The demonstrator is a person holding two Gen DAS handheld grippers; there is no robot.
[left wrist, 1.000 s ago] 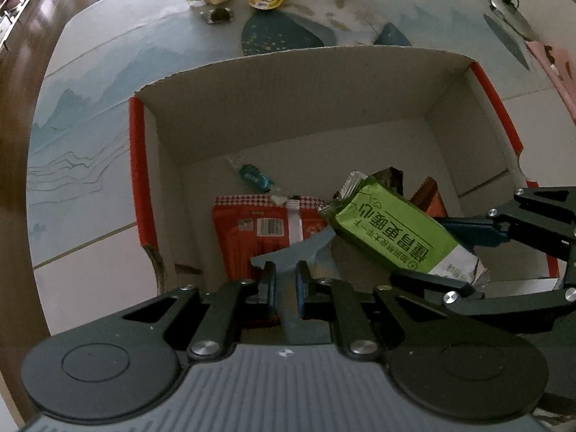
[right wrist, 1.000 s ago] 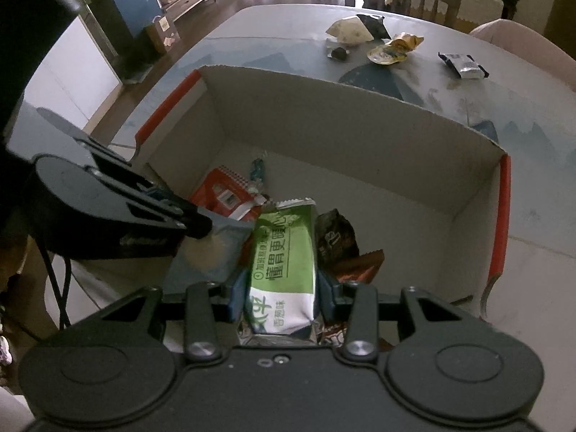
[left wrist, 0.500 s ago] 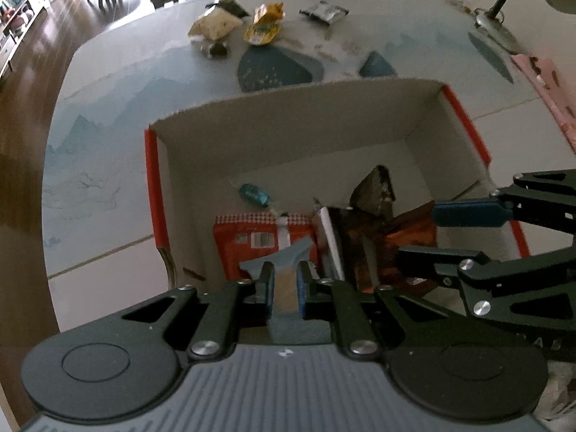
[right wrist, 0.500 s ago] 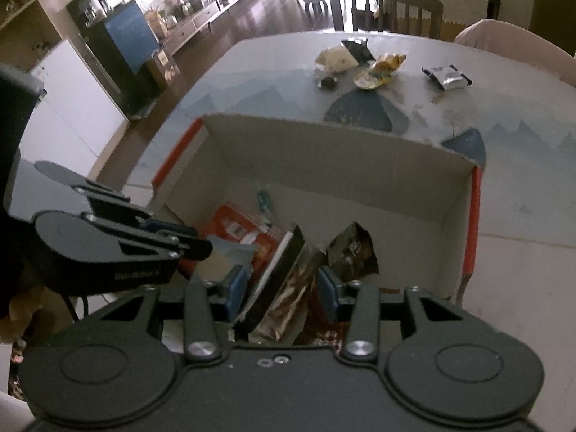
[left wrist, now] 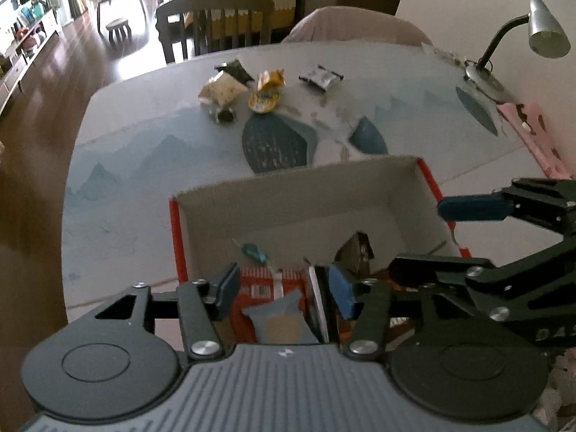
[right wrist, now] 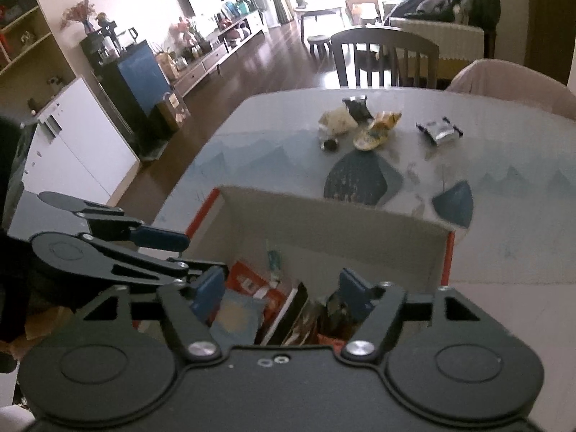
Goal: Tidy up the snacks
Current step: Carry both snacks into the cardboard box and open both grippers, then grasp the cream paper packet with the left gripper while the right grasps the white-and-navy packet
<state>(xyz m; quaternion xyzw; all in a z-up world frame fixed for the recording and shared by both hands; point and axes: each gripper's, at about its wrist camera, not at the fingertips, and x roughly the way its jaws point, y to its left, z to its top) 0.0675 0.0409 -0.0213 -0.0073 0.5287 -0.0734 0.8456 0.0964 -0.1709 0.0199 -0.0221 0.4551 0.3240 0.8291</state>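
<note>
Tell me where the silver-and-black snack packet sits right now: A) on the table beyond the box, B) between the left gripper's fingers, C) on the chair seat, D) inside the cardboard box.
A: the silver-and-black snack packet lies on the table past the far wall of the cardboard box, to the right of the other loose snacks, with neither gripper near it.

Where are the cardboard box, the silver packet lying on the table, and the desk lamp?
cardboard box (left wrist: 298, 198): left wrist view, inner face of its far wall.
silver packet (right wrist: 440, 130): right wrist view, middle of the wrapper.
desk lamp (left wrist: 547, 32): left wrist view, on its shade.
</note>
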